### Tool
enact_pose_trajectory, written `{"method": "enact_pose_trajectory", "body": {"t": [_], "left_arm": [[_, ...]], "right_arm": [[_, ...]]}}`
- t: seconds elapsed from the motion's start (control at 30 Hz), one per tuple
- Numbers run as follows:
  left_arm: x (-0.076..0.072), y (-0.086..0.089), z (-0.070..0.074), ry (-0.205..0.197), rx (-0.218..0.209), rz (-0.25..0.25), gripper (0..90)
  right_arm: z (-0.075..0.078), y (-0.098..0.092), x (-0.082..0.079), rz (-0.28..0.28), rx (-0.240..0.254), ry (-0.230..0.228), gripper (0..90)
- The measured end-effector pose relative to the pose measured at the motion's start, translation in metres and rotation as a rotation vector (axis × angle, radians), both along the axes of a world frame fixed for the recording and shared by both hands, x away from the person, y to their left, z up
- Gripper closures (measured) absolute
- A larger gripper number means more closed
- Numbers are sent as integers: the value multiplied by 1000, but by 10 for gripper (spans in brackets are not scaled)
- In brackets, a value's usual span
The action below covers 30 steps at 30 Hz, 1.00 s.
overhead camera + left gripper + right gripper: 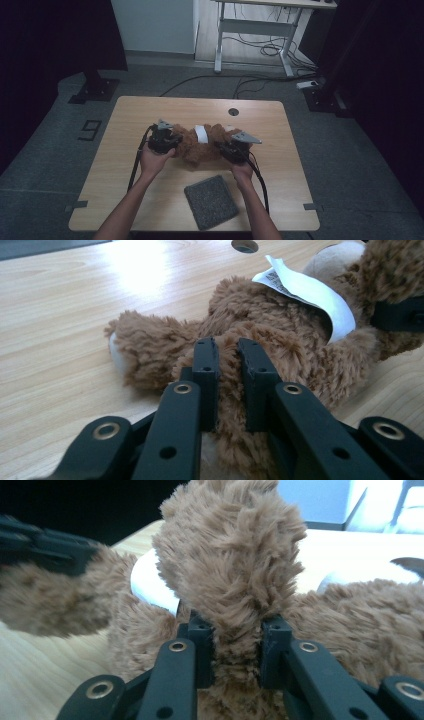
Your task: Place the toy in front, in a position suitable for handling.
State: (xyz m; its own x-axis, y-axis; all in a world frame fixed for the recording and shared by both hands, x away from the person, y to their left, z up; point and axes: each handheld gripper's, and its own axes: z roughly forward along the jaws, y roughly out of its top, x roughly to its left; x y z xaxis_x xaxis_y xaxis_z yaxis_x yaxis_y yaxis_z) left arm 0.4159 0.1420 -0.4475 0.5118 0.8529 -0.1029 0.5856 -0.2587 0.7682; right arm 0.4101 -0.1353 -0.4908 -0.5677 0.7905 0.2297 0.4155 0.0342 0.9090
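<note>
A brown plush teddy bear [200, 146] lies on the wooden table [130, 120], a white tag [201, 133] curling over its middle. My left gripper [170, 142] is at the bear's left end; in the left gripper view its jaws pinch a tuft of brown fur [229, 390], with the tag [310, 292] beyond. My right gripper [231, 150] is at the bear's right end. In the right gripper view its jaws squeeze a furry limb [232, 565] that stands up between them, and the other gripper's black jaw [45, 547] shows at far left.
A grey felt pad [211, 201] lies near the table's front edge, just in front of my hands. A round cable hole [233, 112] sits near the far edge. Beyond the table are a white desk frame [257, 30] and floor cables.
</note>
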Motion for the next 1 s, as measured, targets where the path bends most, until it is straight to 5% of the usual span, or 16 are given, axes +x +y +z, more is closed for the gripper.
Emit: {"method": "enact_pose_trajectory", "body": {"t": [0.13, 0.23, 0.5, 0.73, 1.0], "left_arm": [[-8, 5, 1, 9, -33, -21, 726], [-15, 10, -1, 32, -55, -33, 601], [-57, 36, -3, 27, -104, -50, 355], [-101, 40, -18, 47, -119, -124, 308], [-116, 12, -52, 137, -103, -197, 281]], "right_arm": [[1, 0, -2, 22, -21, 0, 729], [1, 0, -4, 34, -27, 7, 725], [1, -4, -8, 39, -21, 44, 710], [2, -3, -10, 32, -28, 58, 706], [2, -1, -12, 23, -36, 64, 702]]}}
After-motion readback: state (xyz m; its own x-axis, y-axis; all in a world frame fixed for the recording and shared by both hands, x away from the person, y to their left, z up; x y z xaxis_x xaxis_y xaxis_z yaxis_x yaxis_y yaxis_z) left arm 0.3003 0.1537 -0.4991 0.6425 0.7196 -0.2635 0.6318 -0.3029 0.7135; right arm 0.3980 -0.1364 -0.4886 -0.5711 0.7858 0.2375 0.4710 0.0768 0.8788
